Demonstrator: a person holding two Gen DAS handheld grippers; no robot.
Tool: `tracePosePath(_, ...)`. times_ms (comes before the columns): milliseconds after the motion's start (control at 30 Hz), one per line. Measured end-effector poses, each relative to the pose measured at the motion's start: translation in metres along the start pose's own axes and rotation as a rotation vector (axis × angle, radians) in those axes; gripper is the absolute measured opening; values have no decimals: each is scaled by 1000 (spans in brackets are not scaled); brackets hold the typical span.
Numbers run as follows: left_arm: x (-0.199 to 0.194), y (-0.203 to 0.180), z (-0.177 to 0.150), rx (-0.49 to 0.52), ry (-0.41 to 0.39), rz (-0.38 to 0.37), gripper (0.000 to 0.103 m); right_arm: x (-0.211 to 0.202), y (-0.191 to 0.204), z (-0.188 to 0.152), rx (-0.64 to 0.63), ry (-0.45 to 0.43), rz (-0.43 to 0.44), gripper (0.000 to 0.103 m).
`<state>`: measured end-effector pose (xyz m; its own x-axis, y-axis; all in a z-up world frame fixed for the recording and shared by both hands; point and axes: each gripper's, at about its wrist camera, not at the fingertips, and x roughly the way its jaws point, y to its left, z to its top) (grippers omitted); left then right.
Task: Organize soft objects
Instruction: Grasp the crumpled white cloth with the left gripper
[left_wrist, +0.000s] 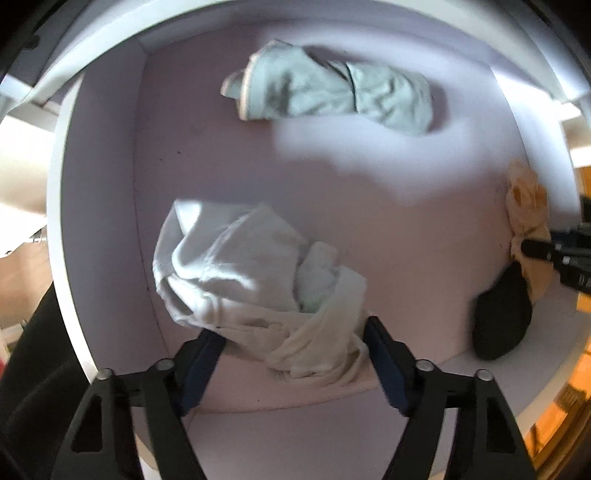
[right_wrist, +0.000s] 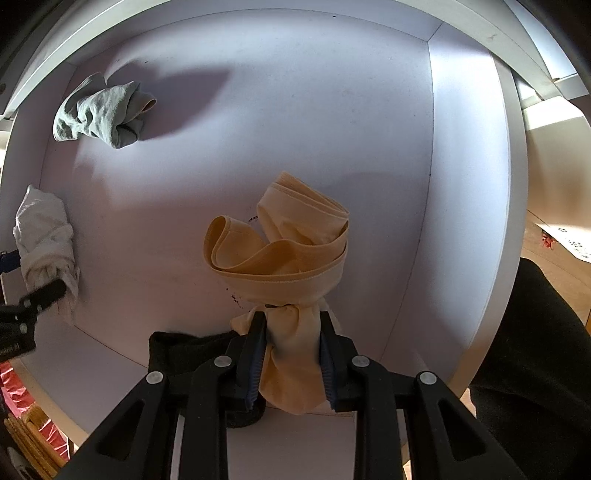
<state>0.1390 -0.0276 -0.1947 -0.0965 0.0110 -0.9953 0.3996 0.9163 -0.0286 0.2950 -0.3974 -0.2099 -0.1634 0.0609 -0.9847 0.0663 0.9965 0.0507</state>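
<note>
White shelf floor (left_wrist: 229, 158) lay under you; your left gripper (left_wrist: 295, 350) stood spread around the white cloth (left_wrist: 240, 273), your right gripper (right_wrist: 291, 354) clenched the tan garment (right_wrist: 291, 251), half-hiding a black item (right_wrist: 184, 350).

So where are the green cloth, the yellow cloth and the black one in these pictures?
green cloth (left_wrist: 328, 92): left wrist view, middle of the crumpled bundle.
yellow cloth (right_wrist: 291, 254): right wrist view, folded band above the hand-held gripper's fingers.
black cloth (left_wrist: 502, 317): left wrist view, centre of the dark lump.
</note>
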Motion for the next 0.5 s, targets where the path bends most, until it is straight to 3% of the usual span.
tracePosePath(333,-16,31,5,-34,-94,-5,66,3,5,-2,-14,-6,-16,26)
tracePosePath(500,-21,29,-15,-58,-134,-3,65,3,12,-5,-25,-10,-29,26)
